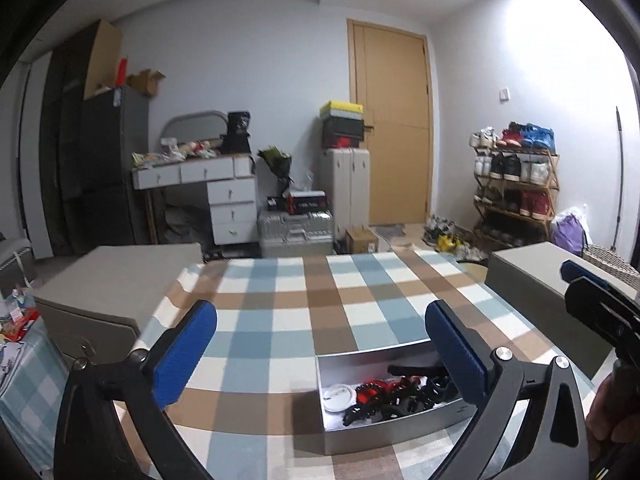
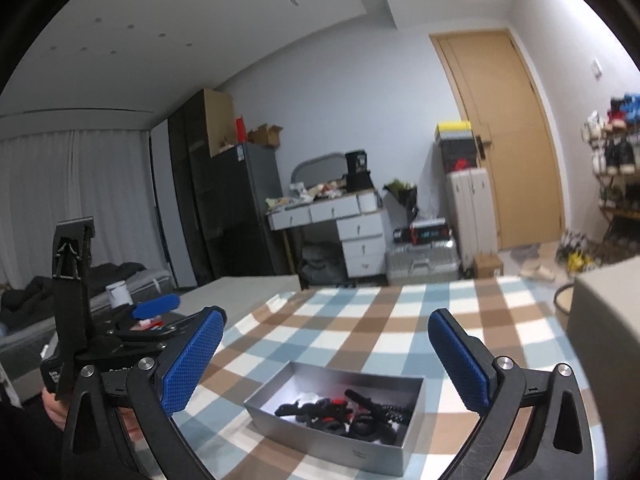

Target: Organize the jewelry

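An open silver box (image 1: 384,436) stands on the checked tablecloth (image 1: 304,280), near its front edge. Inside lie several black and red pieces (image 1: 400,394) and a white round item (image 1: 339,396). My left gripper (image 1: 320,308) is held above the table and open wide, with nothing between its blue pads; the box sits low between them, nearer the right finger. In the right wrist view, the right gripper (image 2: 328,316) is also open and empty, above the same box (image 2: 320,440) and its dark pieces (image 2: 340,412). The left gripper (image 2: 120,332) shows at that view's left edge.
A grey box (image 1: 116,280) stands beside the table on the left and another (image 1: 532,276) on the right. Beyond the table are a white drawer desk (image 1: 224,192), suitcases (image 1: 296,228), a wooden door (image 1: 396,120) and a shoe rack (image 1: 516,184).
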